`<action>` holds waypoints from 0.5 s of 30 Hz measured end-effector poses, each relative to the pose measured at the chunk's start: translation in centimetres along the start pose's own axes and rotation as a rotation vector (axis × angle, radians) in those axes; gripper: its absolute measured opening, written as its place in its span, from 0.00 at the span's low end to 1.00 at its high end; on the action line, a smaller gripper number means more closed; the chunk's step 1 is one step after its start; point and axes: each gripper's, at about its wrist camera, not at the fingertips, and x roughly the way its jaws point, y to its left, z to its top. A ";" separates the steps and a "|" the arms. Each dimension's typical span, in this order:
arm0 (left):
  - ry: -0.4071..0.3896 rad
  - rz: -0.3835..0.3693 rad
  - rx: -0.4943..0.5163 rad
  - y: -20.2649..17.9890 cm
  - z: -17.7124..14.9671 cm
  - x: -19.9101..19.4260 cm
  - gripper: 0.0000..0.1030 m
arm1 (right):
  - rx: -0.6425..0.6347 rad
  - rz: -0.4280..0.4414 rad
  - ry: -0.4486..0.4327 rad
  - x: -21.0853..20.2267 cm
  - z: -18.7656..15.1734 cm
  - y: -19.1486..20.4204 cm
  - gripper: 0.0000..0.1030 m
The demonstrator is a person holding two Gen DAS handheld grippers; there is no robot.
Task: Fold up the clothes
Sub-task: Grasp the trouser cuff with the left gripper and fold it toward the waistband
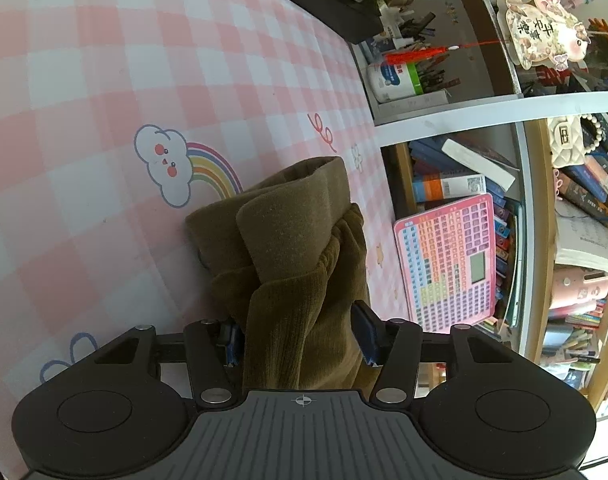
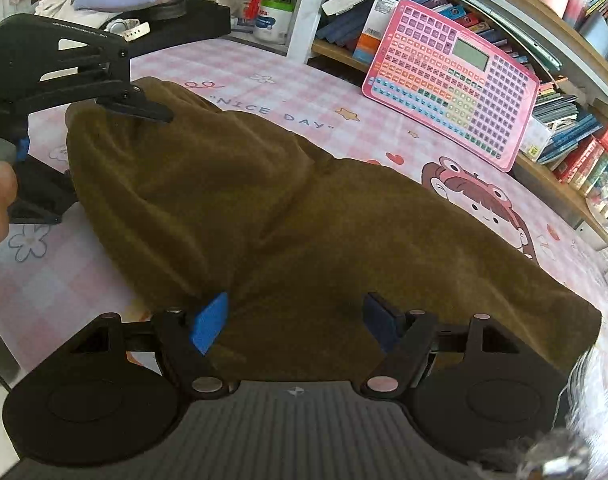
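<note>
Gripping: left gripper (image 1: 300,340), jaws half shut on bunched olive-brown garment (image 1: 300,248)
Hovering: right gripper (image 2: 296,320), jaws wide, empty, over near hem
Axis: garment (image 2: 304,208) on desk (image 2: 64,280) runs away toward left gripper (image 2: 104,92)

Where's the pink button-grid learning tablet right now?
In the right wrist view the pink learning tablet leans against the bookshelf at the pink checked tabletop's far right edge, beyond the olive-brown garment.
</note>
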 end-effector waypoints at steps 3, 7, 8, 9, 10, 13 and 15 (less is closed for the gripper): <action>-0.008 0.013 0.014 -0.1 -0.1 0.0 0.43 | 0.009 0.008 -0.010 0.0 -0.2 -0.2 0.72; -0.015 0.049 0.036 -0.3 -0.2 0.1 0.34 | 0.013 0.018 -0.017 0.0 -0.3 -0.4 0.72; -0.017 0.063 0.046 -0.4 -0.2 0.1 0.28 | 0.018 0.031 -0.016 0.1 -0.3 -0.6 0.72; -0.019 0.079 0.056 -0.5 -0.3 0.1 0.20 | 0.022 0.043 -0.015 0.1 -0.2 -0.8 0.72; -0.023 0.089 0.068 -0.6 -0.3 0.1 0.18 | 0.028 0.056 -0.014 0.2 -0.2 -1.1 0.72; -0.052 0.095 0.140 -1.7 -0.8 -0.5 0.11 | 0.058 0.088 -0.017 -0.2 -0.3 -2.6 0.73; -0.082 0.088 0.238 -3.5 -1.5 -1.1 0.11 | 0.089 0.091 -0.027 -0.8 -0.5 -4.0 0.73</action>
